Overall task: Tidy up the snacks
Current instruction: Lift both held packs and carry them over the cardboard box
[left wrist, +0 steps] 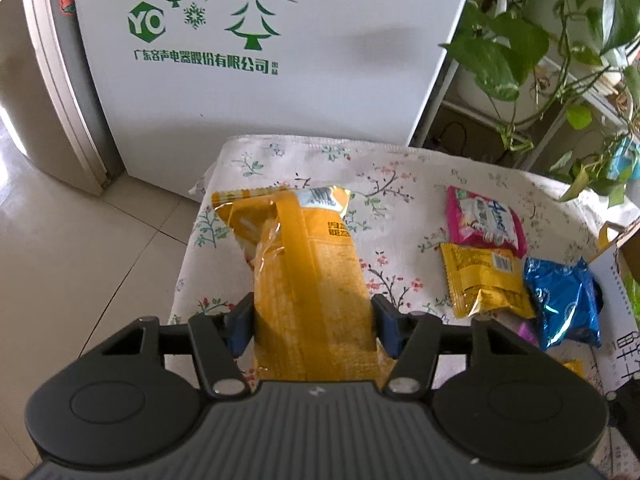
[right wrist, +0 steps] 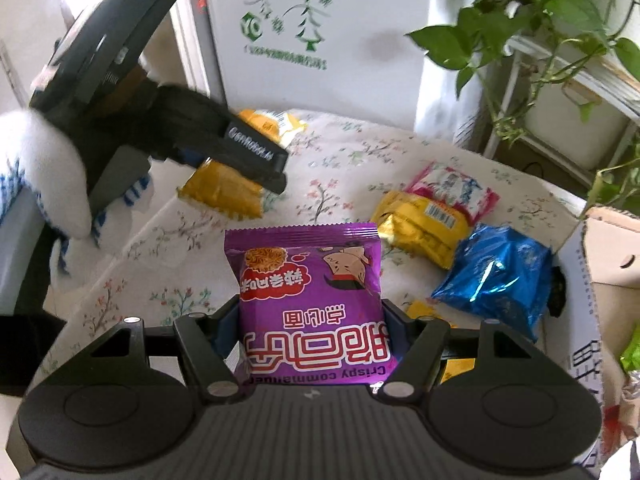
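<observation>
While each hand-held tool carries its own packet, the left gripper (left wrist: 314, 326) is clamped across the waist of a long orange-yellow plastic snack bag (left wrist: 304, 276), its blue pads pressing both sides so the film bulges between them. In the right wrist view that same tool (right wrist: 240, 156) hangs over the far left of the table with the bag's crimped end showing under it, which suggests the bag is lifted clear of the cloth. The right gripper (right wrist: 312, 328) holds a square purple foil packet (right wrist: 310, 292) by its lower half, jaws set fairly wide because the packet fills the gap; its picture side faces the camera upside down. Gripping at the middle rather than at a seam probably keeps each packet from swinging on the way to the box.

Left on the white floral tablecloth (left wrist: 384, 184) are a pink-and-white packet (left wrist: 484, 222), a smaller yellow foil pouch (left wrist: 486, 280) just beside it, and a crinkled blue foil packet (left wrist: 564, 300), clustered near the open cardboard box (right wrist: 608, 252) at the right edge, the likely place for sorted snacks.

Readable print: the purple packet says "Crispy" in Latin letters, with a second English word I cannot make out, under large Chinese characters; the left tool's finger bears a white brand word, too blurred to spell. A white refrigerator (left wrist: 260, 92) behind the table carries a green "YC" hexagon, fir trees, snowflakes and the line 广东容声电器股份有限公司. Trailing green houseplants (left wrist: 532, 44) fill the right corner.
</observation>
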`<state>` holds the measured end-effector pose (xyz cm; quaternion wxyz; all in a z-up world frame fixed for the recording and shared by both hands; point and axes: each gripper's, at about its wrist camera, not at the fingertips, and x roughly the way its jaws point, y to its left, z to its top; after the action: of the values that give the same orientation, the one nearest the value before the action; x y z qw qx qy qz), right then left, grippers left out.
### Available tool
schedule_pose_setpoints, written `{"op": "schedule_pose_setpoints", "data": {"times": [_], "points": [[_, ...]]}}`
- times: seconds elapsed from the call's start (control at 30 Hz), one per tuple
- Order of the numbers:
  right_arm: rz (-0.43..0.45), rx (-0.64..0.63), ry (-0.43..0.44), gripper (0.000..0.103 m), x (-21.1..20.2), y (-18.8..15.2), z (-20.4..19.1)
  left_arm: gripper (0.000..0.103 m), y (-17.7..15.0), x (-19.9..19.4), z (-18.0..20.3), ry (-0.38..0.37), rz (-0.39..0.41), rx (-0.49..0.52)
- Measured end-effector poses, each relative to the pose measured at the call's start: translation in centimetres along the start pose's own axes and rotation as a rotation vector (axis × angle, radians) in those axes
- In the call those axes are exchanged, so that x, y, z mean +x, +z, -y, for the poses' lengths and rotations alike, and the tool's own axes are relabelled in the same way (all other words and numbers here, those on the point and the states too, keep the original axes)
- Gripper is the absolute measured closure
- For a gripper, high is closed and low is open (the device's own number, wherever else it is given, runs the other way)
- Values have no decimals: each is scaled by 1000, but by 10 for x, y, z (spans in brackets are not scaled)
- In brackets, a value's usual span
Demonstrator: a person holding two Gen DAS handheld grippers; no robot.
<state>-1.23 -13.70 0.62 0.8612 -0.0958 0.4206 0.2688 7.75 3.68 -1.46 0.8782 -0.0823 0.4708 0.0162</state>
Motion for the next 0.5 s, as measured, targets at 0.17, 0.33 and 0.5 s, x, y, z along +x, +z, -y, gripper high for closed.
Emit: {"op": "schedule_pose_setpoints", "data": {"times": [0.17, 0.33, 0.5], "points": [[36, 30, -13, 27, -15, 8, 7, 44, 1, -9, 1, -3, 26, -3], [68, 43, -24, 27, -29, 11, 11, 44, 2, -20, 7, -11, 66, 10], [98, 81, -50, 27, -45, 15, 21, 44, 5, -31, 16, -15, 109, 21]]}}
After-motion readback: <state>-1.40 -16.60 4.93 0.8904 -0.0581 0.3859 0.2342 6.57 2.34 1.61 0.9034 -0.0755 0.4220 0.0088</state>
